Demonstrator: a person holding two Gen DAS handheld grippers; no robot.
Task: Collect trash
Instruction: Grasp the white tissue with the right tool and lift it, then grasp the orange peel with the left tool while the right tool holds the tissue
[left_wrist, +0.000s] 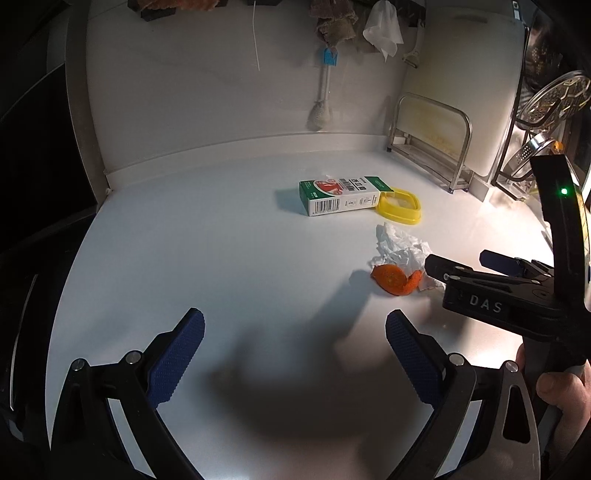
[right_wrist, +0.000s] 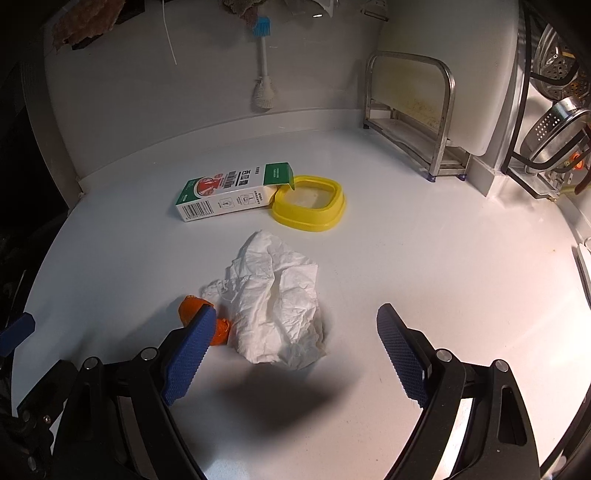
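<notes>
A crumpled white tissue (right_wrist: 275, 295) lies on the white counter, with an orange peel (right_wrist: 199, 317) touching its left side. Behind them lie a green and white carton (right_wrist: 229, 192) and a yellow lid (right_wrist: 310, 205). My right gripper (right_wrist: 295, 332) is open, its jaws either side of the tissue's near end, just above the counter. My left gripper (left_wrist: 295, 332) is open and empty over bare counter, left of the trash. In the left wrist view the tissue (left_wrist: 400, 249), peel (left_wrist: 395, 280), carton (left_wrist: 340, 195), lid (left_wrist: 399, 206) and right gripper (left_wrist: 465, 264) all show.
A metal rack (right_wrist: 410, 110) with a cutting board stands at the back right. A dish rack with steel strainers (right_wrist: 554, 136) is at the far right. A blue brush (right_wrist: 262, 59) and cloths hang on the back wall.
</notes>
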